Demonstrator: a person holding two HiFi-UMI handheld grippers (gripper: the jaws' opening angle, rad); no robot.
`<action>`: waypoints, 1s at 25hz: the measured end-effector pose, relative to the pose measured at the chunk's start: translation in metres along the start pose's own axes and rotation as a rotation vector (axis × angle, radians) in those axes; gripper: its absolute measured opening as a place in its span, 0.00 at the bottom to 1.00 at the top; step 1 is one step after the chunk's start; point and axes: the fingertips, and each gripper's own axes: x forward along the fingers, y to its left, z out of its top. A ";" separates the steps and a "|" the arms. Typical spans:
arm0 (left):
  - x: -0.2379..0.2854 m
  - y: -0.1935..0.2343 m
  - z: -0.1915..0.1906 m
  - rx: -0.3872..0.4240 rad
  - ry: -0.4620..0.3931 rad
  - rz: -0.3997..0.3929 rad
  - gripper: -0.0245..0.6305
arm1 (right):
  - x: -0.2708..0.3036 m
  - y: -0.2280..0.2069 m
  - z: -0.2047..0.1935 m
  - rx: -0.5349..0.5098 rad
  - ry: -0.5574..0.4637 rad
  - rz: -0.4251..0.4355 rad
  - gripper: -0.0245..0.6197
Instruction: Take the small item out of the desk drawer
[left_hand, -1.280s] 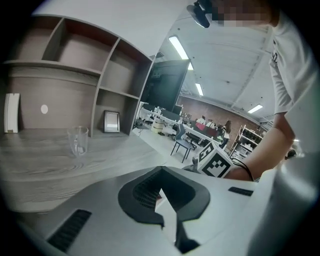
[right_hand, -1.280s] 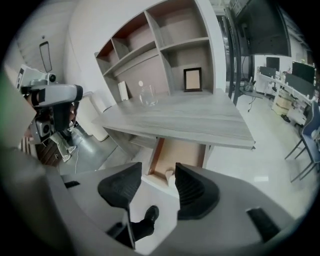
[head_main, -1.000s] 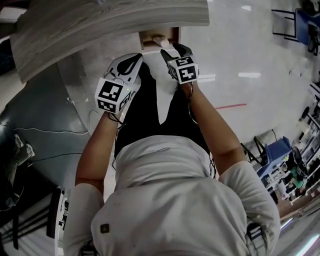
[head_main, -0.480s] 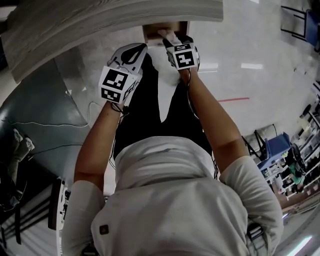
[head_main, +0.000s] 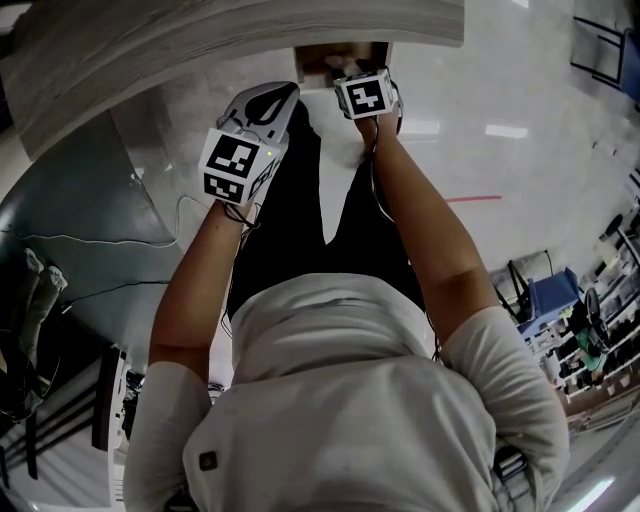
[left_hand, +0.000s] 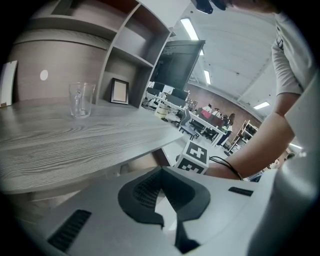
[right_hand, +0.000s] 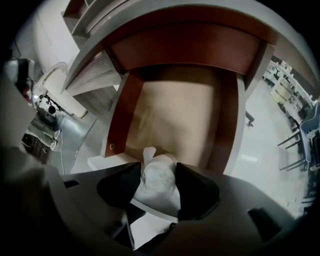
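The desk drawer (head_main: 322, 55) stands pulled out under the grey wooden desk top (head_main: 200, 40). Its tan bottom (right_hand: 175, 115) is bare, between red-brown side walls. My right gripper (head_main: 345, 75) hangs over the drawer's front edge, shut on a small crumpled white item (right_hand: 159, 182) that fills the gap between its dark pads (right_hand: 192, 185). In the right gripper view, that gripper (right_hand: 159, 170) points down into the drawer. My left gripper (head_main: 280, 95) floats to the left, below the desk edge, with its jaws (left_hand: 161, 170) shut on nothing.
On the desk top (left_hand: 75, 140) are a clear glass (left_hand: 80, 99) and a small picture frame (left_hand: 119, 91), with a grey shelf unit (left_hand: 135, 45) behind them. A monitor (left_hand: 177, 65) stands further back. Glossy floor (head_main: 500, 120) lies to the right of the drawer.
My right gripper has moved forward to the drawer's front, and the white item now sits between its pads. The left gripper has shifted only slightly.
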 end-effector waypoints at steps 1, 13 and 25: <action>0.000 0.000 -0.001 -0.003 0.001 0.001 0.06 | 0.001 -0.002 0.000 0.000 0.002 -0.008 0.40; -0.009 -0.004 -0.011 -0.014 -0.004 0.014 0.06 | -0.006 -0.001 -0.001 -0.005 -0.011 -0.018 0.30; -0.024 -0.033 0.005 -0.003 -0.037 0.028 0.06 | -0.059 0.012 0.001 -0.014 -0.046 0.020 0.30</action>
